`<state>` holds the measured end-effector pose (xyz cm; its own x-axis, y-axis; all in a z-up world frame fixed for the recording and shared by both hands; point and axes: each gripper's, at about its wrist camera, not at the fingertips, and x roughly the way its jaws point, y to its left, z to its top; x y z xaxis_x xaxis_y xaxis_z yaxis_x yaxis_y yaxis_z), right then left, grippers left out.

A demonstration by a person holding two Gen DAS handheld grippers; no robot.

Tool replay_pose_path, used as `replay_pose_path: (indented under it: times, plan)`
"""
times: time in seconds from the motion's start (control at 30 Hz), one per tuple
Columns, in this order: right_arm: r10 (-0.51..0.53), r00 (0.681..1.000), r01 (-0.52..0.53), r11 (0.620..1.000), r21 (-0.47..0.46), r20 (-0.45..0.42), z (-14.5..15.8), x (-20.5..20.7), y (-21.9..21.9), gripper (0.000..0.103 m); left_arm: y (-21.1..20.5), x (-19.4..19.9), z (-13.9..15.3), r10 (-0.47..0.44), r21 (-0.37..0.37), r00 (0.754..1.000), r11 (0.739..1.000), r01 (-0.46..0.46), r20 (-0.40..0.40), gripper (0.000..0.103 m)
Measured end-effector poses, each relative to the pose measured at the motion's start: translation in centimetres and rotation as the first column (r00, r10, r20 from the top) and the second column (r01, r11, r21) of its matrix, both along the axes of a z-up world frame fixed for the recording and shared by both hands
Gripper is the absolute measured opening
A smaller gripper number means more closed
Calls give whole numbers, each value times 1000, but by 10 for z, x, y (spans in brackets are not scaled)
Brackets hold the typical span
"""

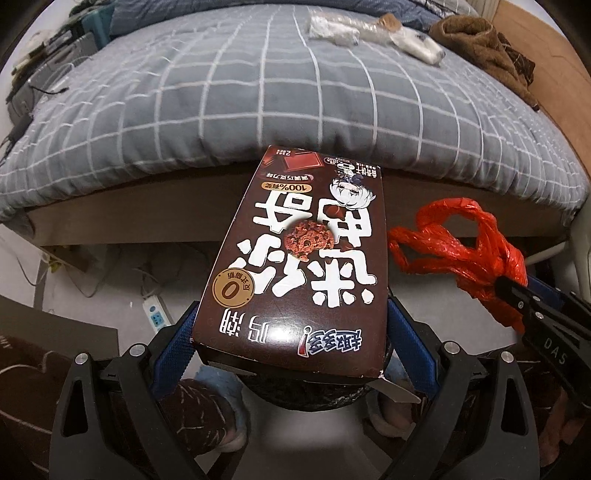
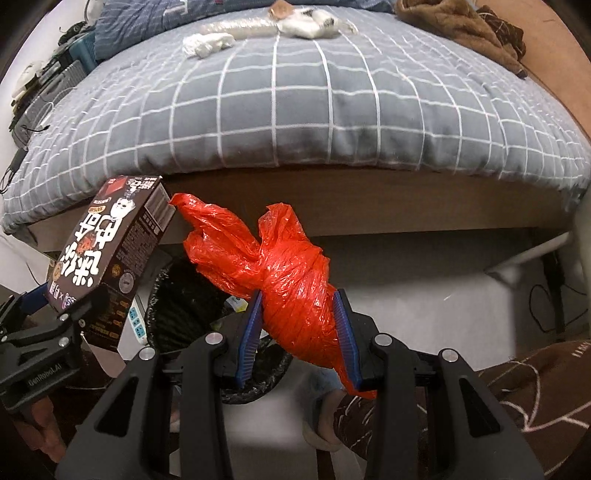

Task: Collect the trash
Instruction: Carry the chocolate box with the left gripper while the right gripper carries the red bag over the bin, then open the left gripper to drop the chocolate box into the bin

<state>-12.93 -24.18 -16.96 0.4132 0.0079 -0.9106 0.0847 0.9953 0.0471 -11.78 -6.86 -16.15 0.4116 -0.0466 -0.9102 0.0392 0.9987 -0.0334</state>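
left gripper point(image 1: 291, 332): blue ribbed pads clamped on the sides of a brown snack box point(image 1: 299, 254), glossy card, white lettering, held tilted out over the bin
right gripper point(image 2: 299, 328): jaws pressed on a red plastic bag point(image 2: 291, 280), crinkled thin film twisted into a knot, loose ends flaring toward the box
bin point(image 2: 184, 295): round, black liner, sits on the floor under both loads (rim mostly hidden by box, bag and fingers; contents hard to make out)
floor point(image 1: 110, 266): pale and smooth, white power strip point(image 1: 154, 310) with trailing cables just left of the bin
person: slippered feet and dark patterned trouser legs point(image 2: 517, 387) at the lower edge, cut off
bed point(image 2: 295, 110): low wooden frame, grey quilt with a white grid, soft and puckered
far on quilt: crumpled white wrappers point(image 2: 208, 43) and clear film near the top, brown fleece garment point(image 2: 461, 26) at the right corner (blurred, detail unclear)
room edge: left side clutter of cables and dark boxes, too warped to identify
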Motion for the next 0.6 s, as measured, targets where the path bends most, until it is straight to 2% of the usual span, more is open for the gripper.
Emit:
replay_pose_path:
  times: [0.4,0.6]
  plan:
    - [-48,998,47,999,-18,-36,-15,2,-24,37,-22,17,-27,-38,-11,997,999,38,-63,93]
    - [-56,998,55,998,-15,-42,-17,1,-27,37,-28,21,-31,-56,7,997,998,56,-54,95]
